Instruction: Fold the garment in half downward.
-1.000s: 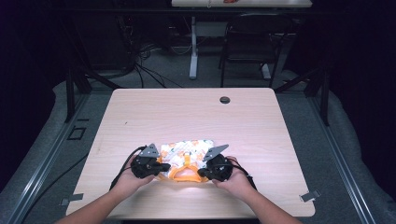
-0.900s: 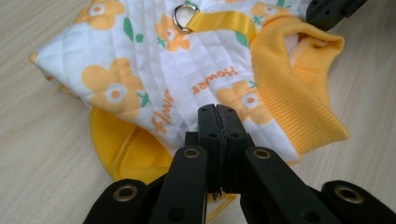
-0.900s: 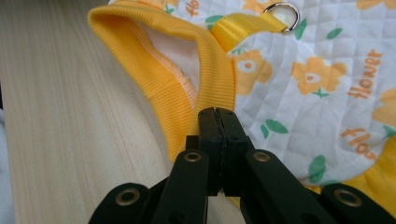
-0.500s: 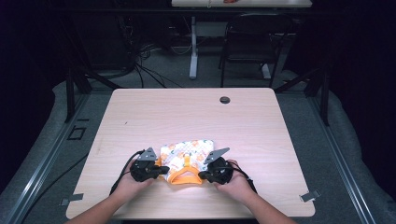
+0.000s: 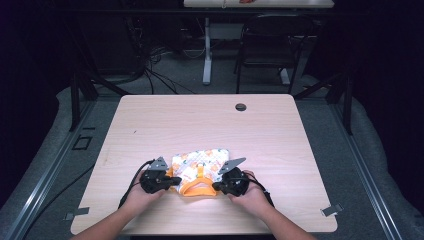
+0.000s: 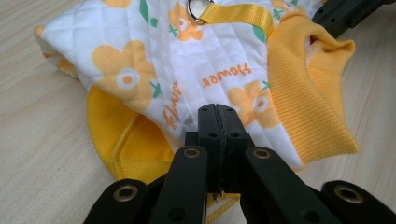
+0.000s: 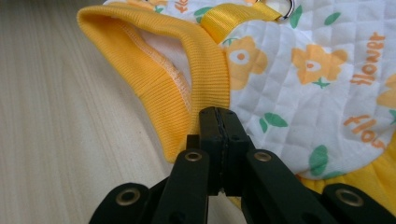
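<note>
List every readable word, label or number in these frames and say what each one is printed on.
"Flower" – orange script printed on the quilted white fabric of the flower-print pet garment, read in the left gripper view.
"Flower" – the same word repeated on the garment, read in the right gripper view and again lower.
A partly cut-off repeat at the top edge of the right gripper view cannot be read whole.
No other text shows.

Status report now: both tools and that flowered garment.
Left tool shut on small white quilted garment with orange flowers and yellow ribbed trim. Right tool shut on its yellow collar edge. Garment flat on wooden table. Nothing in the way.
</note>
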Available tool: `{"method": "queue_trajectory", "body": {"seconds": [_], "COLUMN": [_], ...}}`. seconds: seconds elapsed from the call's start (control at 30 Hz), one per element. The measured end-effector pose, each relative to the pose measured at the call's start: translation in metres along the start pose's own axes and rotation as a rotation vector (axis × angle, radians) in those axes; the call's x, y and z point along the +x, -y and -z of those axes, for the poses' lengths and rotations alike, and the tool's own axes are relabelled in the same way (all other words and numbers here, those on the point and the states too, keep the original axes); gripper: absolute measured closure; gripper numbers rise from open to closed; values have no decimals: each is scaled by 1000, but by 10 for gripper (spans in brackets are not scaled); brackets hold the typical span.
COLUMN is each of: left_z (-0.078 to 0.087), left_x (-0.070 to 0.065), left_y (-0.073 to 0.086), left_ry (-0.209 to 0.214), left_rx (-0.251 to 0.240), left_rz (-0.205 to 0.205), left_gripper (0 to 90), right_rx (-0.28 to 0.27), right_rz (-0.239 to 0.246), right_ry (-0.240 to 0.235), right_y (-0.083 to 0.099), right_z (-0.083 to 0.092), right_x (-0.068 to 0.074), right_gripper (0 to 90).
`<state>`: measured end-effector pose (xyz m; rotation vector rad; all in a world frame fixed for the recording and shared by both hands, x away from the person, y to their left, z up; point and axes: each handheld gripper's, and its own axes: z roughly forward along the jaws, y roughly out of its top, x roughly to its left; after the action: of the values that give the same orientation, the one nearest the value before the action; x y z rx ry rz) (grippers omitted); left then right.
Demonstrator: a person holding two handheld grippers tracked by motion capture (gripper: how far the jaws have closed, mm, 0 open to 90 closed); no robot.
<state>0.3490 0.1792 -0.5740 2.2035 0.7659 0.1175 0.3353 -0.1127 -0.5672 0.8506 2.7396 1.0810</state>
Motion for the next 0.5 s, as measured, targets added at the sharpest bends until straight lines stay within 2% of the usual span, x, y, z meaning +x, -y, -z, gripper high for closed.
{"method": "queue_trajectory", "body": {"seconds": [0.33, 0.37, 0.5], "left_z": [-5, -6, -8], "left_x": [8, 11, 15], "left_y": [-6, -7, -8], "left_ry": [-11, -9, -10], "left_rx": [-3, -11, -20], "left_rz": [13, 32, 50], "left_gripper": [900, 900, 900], "right_rx": [-10, -16, -12], "right_rz": [-39, -45, -54], "right_ry": [2, 0, 10], "right_y": [-3, -4, -6], "right_z": [-3, -4, -4], "right_x": [-9, -11, -15], "right_gripper": [898, 898, 898]}}
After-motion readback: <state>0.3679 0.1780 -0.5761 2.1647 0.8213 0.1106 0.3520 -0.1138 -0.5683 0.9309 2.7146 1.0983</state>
